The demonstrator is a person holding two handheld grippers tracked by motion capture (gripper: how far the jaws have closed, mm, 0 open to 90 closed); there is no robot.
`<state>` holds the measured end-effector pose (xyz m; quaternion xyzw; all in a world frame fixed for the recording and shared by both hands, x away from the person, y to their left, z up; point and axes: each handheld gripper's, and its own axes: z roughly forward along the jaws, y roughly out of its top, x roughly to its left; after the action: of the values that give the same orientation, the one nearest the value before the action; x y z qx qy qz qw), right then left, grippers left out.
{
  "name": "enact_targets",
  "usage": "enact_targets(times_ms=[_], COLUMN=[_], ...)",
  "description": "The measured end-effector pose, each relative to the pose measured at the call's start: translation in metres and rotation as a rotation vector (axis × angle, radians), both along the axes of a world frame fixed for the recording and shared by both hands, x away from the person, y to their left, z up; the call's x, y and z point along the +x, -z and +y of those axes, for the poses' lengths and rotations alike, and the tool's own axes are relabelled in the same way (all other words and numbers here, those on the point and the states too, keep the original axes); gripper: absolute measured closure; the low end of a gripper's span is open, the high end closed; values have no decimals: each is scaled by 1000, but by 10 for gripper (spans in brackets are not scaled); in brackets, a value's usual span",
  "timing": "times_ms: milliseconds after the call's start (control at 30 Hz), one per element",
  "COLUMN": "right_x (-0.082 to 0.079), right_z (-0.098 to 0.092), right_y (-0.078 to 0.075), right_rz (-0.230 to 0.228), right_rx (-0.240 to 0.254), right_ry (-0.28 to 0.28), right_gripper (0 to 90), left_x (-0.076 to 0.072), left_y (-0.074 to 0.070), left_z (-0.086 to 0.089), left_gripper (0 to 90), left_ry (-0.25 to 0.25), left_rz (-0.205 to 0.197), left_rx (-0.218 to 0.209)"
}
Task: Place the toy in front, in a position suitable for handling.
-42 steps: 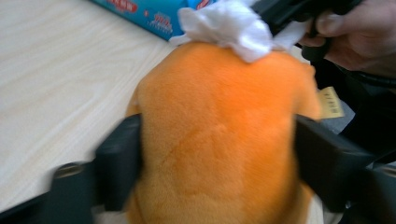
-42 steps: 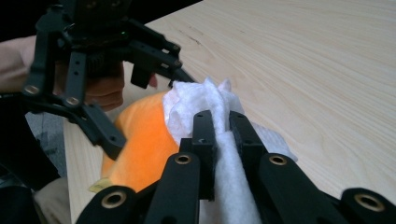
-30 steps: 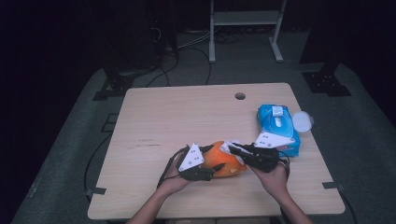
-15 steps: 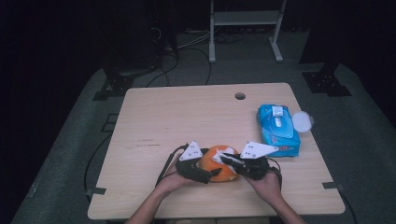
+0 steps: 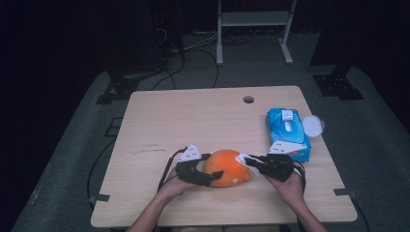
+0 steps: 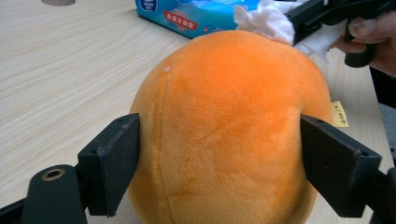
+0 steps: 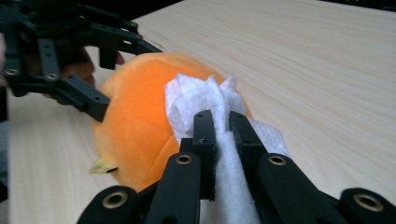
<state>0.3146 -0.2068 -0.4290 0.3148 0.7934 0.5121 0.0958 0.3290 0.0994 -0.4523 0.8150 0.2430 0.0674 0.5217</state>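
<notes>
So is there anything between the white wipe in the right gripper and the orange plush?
Nothing visible. The wipe, pinched in the right gripper, already lies against the top of the orange plush, which sits between the left gripper's fingers.

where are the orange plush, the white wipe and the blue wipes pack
orange plush (image 6: 224,130), left gripper view, middle of its front
white wipe (image 7: 194,100), right gripper view, crumpled end
blue wipes pack (image 5: 285,126), high view, top face
</notes>
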Motion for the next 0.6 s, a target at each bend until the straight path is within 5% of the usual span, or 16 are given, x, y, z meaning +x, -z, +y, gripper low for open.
enact_targets(times_ms=[200,433,600], right_x=[-7,-5,6], right_z=[7,23,12], right_y=[-3,-13,-5], right_rz=[-9,-52,-5], right_rx=[15,4,37], right_ry=[-32,-81,-56], right_gripper=[818,817,816], left_x=[2,-9,-6], left_y=[1,-6,-4], left_z=[0,-14,-13], left_gripper=[172,178,177], left_ry=[1,73,80], left_rz=[2,-110,-116], left_rx=[2,63,44])
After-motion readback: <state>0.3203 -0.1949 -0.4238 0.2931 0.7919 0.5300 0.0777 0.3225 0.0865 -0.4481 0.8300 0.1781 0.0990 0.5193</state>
